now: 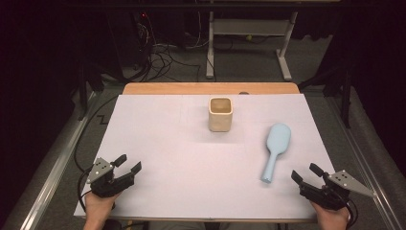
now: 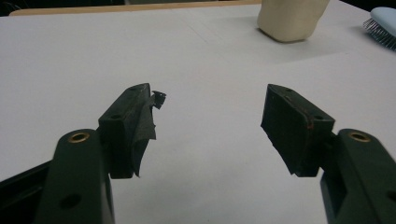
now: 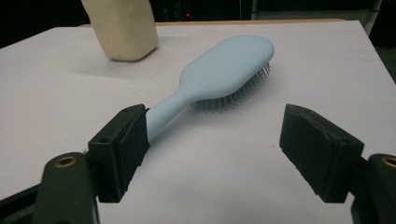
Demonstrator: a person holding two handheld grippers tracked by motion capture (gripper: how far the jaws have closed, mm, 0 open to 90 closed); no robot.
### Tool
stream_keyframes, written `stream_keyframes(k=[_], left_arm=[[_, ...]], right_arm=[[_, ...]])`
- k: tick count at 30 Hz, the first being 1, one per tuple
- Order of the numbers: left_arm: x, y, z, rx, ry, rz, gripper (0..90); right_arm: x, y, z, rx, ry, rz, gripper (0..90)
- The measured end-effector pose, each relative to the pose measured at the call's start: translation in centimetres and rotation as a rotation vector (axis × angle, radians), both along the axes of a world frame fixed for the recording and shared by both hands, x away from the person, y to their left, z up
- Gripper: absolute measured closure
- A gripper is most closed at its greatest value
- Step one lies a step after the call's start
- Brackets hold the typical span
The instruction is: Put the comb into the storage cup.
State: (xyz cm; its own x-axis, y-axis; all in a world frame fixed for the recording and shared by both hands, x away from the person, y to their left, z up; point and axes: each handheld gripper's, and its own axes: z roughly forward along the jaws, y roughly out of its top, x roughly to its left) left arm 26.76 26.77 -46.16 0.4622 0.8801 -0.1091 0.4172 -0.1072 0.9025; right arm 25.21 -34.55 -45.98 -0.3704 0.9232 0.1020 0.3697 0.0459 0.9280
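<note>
Lying near the table's (image 1: 143, 88) right edge, hairbrush (image 1: 274, 148); both claws (image 1: 125, 166) (image 1: 303, 173) open, empty.

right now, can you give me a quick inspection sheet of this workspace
surface: white sheet over a wooden table, flat.
job's things: pale blue hairbrush lying bristles down, right of centre; cream cup upright behind it, apart from it.
clutter: nothing seen.
grippers: left gripper open, nothing between its jaws; right gripper open, near the brush handle end, not gripping.
cables: one trails from the left gripper; a tangle on the floor beyond the table.
surroundings: dark room, white desk frame behind.
</note>
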Motion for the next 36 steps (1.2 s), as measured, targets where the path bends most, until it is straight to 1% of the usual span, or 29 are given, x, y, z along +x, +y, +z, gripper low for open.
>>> stream_keyframes(k=[5, 17, 36], left_arm=[[-0.02, 0.03, 0.00, 0.000, 0.000, 0.000, 34.6], [-0.01, 0.04, -0.03, 0.000, 0.003, 0.003, 34.7], [0.00, 0.03, 0.00, -0.001, 0.002, 0.005, 34.8]], right_arm=[[-0.04, 0.20, 0.03, -0.004, -0.001, 0.005, 23.7], [-0.10, 0.15, 0.06, 0.004, -0.004, -0.003, 23.2], [-0.07, 0.21, 0.13, 0.009, -0.010, 0.000, 22.9]])
